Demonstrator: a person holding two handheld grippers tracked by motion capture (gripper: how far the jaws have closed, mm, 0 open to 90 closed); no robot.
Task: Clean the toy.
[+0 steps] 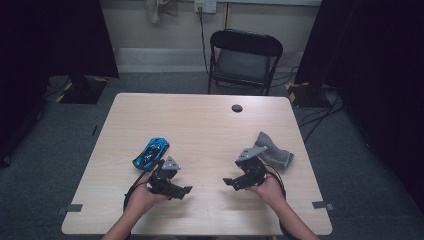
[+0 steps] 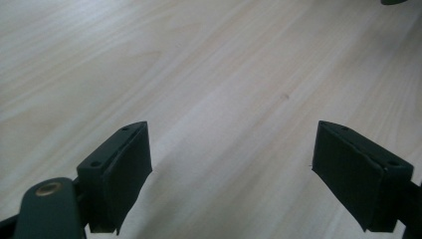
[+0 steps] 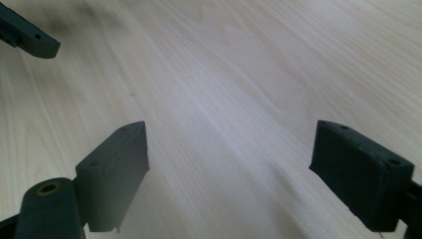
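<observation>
In the high view a light wooden table [image 1: 200,120] takes up the middle of the frame, and a person's two hands come in from the bottom edge, each holding a black two-jaw gripper low over the near part of the tabletop. The left gripper [image 1: 186,192] sits left of centre in the lower part of the frame, its tip turned toward the middle; in the left gripper view its jaws stand wide apart with nothing but bare wood grain between them. The right gripper [image 1: 227,182] sits right of centre at about the same height, its tip turned toward the left one, the two well apart; in the right gripper view its jaws are likewise spread wide and empty. A blue toy car [image 1: 150,153] lies on the table just above and to the left of the left gripper, close beside it but untouched. A crumpled grey cloth [image 1: 275,151] lies just above and to the right of the right gripper. A black folding chair [image 1: 243,60] stands beyond the table's far edge.
</observation>
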